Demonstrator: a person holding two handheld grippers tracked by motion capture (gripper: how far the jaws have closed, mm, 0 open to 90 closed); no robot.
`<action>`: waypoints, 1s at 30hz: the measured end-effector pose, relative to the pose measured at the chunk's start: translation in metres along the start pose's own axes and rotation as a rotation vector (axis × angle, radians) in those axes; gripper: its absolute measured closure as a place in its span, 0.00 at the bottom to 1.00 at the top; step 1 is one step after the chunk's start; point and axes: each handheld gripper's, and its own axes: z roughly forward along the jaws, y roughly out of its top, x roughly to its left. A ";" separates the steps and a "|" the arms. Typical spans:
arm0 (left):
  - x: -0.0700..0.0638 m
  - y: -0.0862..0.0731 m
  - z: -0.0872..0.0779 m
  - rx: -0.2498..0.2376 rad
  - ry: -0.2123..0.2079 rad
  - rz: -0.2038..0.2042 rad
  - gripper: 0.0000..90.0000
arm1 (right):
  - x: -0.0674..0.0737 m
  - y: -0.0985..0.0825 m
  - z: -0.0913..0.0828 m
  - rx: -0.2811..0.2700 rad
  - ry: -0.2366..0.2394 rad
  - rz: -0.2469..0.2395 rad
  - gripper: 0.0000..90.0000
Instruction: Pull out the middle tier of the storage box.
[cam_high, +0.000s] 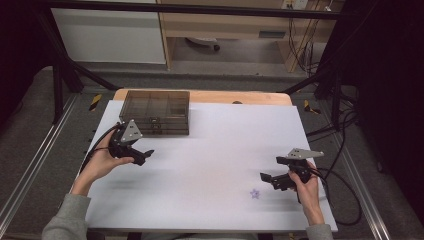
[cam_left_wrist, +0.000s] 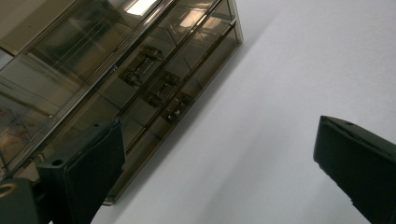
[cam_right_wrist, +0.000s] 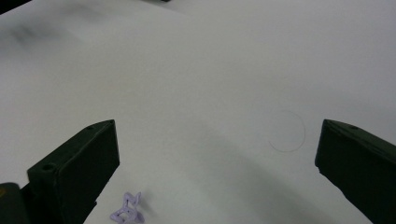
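A smoky transparent drawer box (cam_high: 156, 112) stands at the back left of the white table sheet (cam_high: 220, 140); in the left gripper view its drawer fronts and small handles (cam_left_wrist: 154, 84) face me. My left gripper (cam_high: 141, 152) hovers just in front of the box, open and holding nothing. A small purple star-shaped piece (cam_high: 255, 193) lies on the sheet at the front right. Right of that piece my right gripper (cam_high: 272, 170) stands open and holds nothing. In the right gripper view the purple piece (cam_right_wrist: 127, 211) lies near the lower left jaw.
The wooden table edge (cam_high: 240, 96) shows behind the sheet. Black frame posts and cables (cam_high: 335, 145) run along the right side, and a metal rail (cam_high: 35, 165) along the left. A faint circular mark (cam_right_wrist: 287, 133) is on the sheet.
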 end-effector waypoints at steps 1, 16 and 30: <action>0.000 0.001 0.001 0.004 0.004 0.008 0.02 | 0.000 0.000 0.000 0.000 -0.001 0.000 0.01; -0.001 -0.001 0.020 0.045 0.047 0.127 0.05 | 0.000 0.000 0.000 0.001 0.000 0.001 0.01; 0.000 -0.005 0.035 0.065 0.083 0.234 0.07 | 0.000 0.000 0.000 0.000 -0.001 0.000 0.01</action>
